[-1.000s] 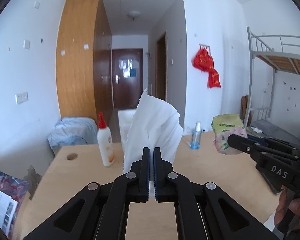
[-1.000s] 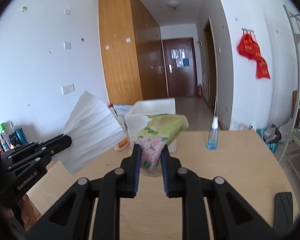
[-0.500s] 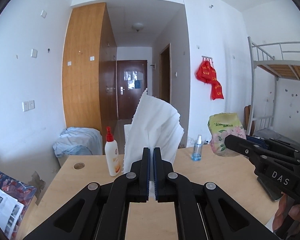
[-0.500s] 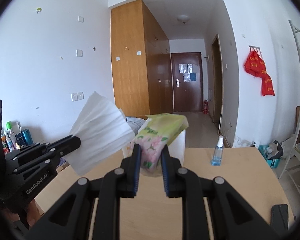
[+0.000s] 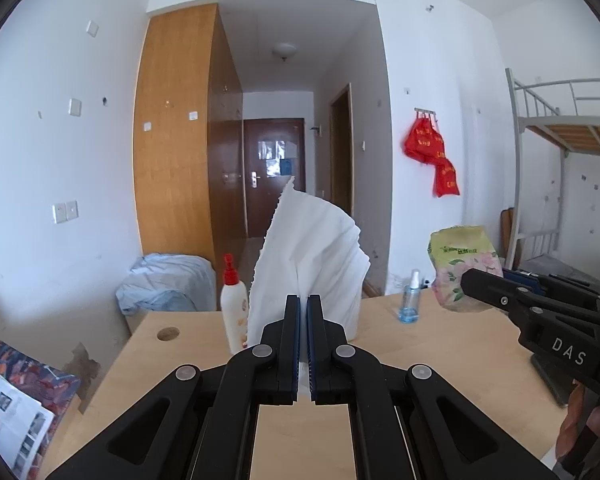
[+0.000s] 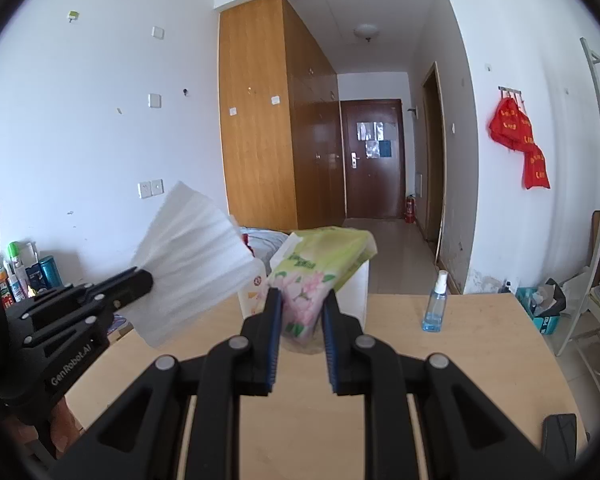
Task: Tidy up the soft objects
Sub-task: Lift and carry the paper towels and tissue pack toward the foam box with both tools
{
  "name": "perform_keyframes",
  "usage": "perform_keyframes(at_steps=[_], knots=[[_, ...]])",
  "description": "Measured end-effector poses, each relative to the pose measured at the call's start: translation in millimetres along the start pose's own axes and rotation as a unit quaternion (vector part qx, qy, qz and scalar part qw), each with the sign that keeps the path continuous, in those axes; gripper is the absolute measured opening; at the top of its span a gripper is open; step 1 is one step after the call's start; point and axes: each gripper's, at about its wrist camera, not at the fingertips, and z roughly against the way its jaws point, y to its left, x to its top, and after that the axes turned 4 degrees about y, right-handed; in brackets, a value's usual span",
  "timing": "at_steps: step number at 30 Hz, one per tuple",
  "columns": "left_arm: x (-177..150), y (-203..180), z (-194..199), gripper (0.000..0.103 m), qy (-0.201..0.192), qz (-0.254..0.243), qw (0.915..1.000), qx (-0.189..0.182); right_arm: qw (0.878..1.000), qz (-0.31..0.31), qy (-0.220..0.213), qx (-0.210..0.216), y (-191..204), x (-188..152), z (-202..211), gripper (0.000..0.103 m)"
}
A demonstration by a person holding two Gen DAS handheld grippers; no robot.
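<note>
— What do you have on the left side?

— My left gripper [image 5: 303,308] is clenched on a stack of white paper napkins [image 5: 308,264]. The stack stands up between the two fingers and fans out above their tips, in the air over the wooden table [image 5: 440,356]. Just left of the fingers, behind the napkins, I see a white lotion bottle with a red pump [image 5: 233,304] standing on the table. Further left, past the table edge, there is a bundle of light blue cloth [image 5: 168,280].

— And in the middle, between the two grippers?

— To the right of the left fingers, a small blue spray bottle [image 5: 409,300] stands near the far edge of the table. From the right wrist view, a white box [image 6: 356,296] is behind the things I hold; I cannot tell what is inside it.

— The right side?

— My right gripper [image 6: 300,312] is grasping a tissue pack [image 6: 316,276], green on top and with pink flowers lower. The pack sits between the fingers and sticks out above the tips, lifted off the table. To the right of these fingers the same spray bottle is standing, well apart from them.
</note>
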Motion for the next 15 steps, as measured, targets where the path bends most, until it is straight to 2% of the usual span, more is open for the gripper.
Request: perform_keyframes(at_steps=[5,15], knots=[[2,13,-7,0.003,0.003,0.014,0.9996,0.023,1.0,-0.002,0.005,-0.001,-1,0,-10,0.023],[14,28,-32,0.003,0.006,0.018,0.9989,0.044,1.0,0.004,0.021,0.009,1,9,-38,0.023]])
